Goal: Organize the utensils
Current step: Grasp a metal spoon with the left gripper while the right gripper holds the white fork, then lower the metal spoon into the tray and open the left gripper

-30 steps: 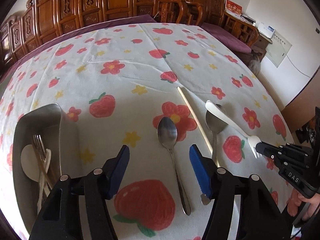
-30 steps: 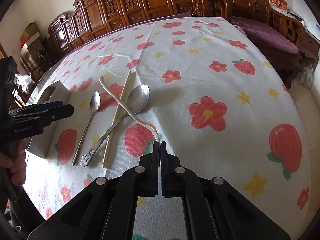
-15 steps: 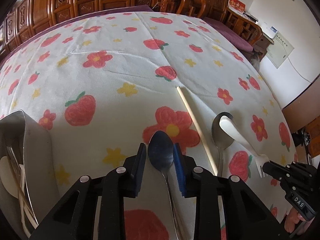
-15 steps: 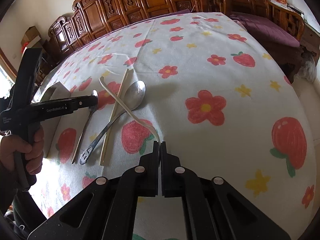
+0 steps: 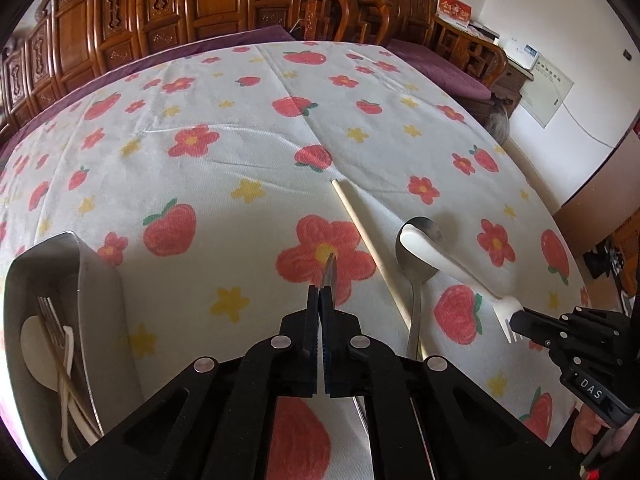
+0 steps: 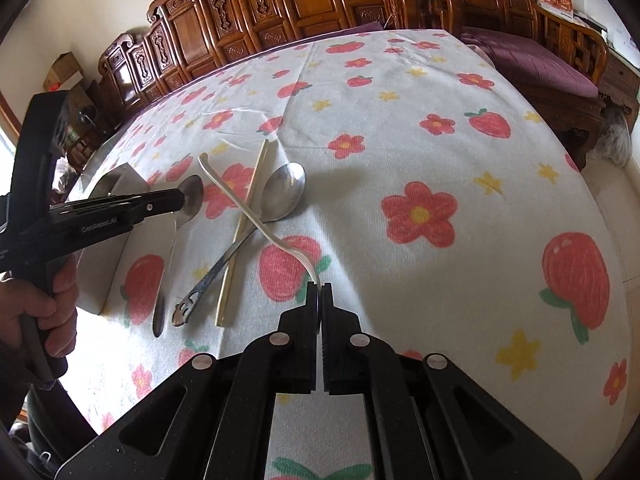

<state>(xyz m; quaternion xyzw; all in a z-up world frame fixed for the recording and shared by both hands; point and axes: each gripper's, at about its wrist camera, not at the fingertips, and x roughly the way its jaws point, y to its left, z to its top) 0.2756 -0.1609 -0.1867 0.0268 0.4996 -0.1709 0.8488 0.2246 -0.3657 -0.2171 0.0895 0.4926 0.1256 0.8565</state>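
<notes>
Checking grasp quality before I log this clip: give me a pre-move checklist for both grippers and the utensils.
1. Left gripper shut on small spoon: ok.
2. Right gripper shut on white fork at its tines: ok.
3. Fork free of large spoon: not ok, handle lies across its bowl.
4. Chopstick clear of small spoon: ok.
5. Tray has room: ok.

A white cloth [image 5: 248, 148] printed with red flowers, strawberries and yellow stars covers the counter. Carved wooden chairs [image 6: 304, 4] line its far edge from ten to one o'clock, with a purple-cushioned bench [image 6: 544, 60] at two o'clock. In the left view, a red card [image 5: 454, 10] stands on a side cabinet at one o'clock.
</notes>
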